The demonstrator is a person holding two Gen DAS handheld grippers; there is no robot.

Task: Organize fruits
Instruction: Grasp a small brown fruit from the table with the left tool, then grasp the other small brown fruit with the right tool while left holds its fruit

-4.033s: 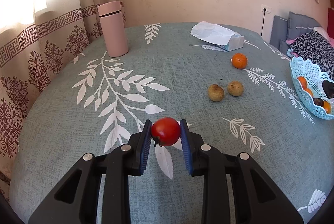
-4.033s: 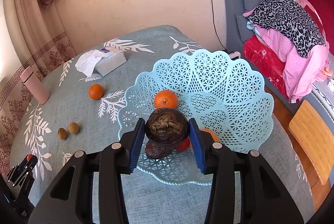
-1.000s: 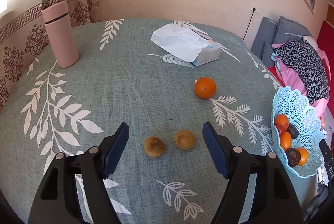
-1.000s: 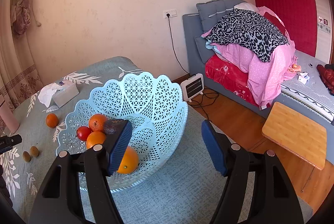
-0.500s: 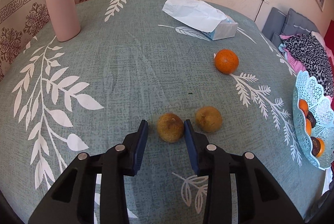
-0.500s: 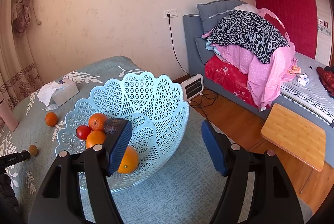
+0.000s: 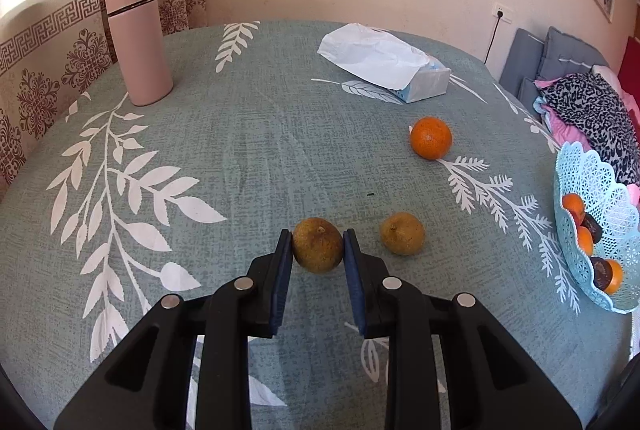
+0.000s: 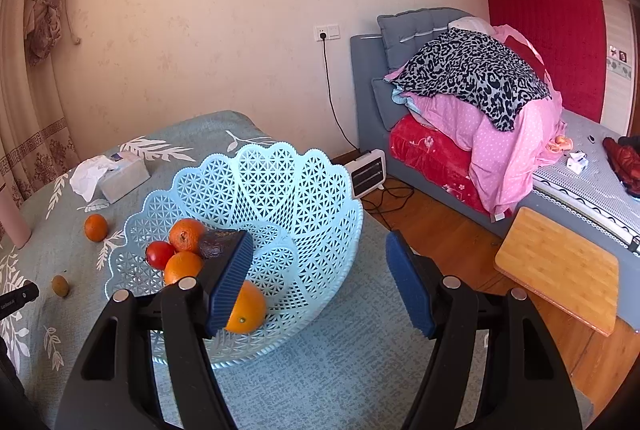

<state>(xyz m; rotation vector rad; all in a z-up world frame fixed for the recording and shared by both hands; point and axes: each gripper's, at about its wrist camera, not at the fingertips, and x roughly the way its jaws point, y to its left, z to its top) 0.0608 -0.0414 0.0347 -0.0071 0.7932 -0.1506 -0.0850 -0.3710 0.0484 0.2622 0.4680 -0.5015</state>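
My left gripper (image 7: 317, 250) is shut on a brown round fruit (image 7: 318, 248) just above the teal tablecloth. A second brown fruit (image 7: 403, 233) lies just to its right, and an orange (image 7: 431, 137) lies farther back right. The light blue lattice basket (image 7: 588, 185) stands at the table's right edge; in the right wrist view the basket (image 8: 288, 189) holds several oranges, a red tomato (image 8: 159, 254) and dark fruits. My right gripper (image 8: 320, 284) is open and empty over the basket's near right rim.
A pink flask (image 7: 138, 41) stands at the back left of the table. A tissue box (image 7: 386, 63) lies at the back. Right of the table are a bed with piled bedding (image 8: 472, 101), a small heater (image 8: 368, 171) and a wooden stool (image 8: 558, 270).
My left gripper has closed its jaws onto the left brown fruit. The right gripper has stayed open over the basket.
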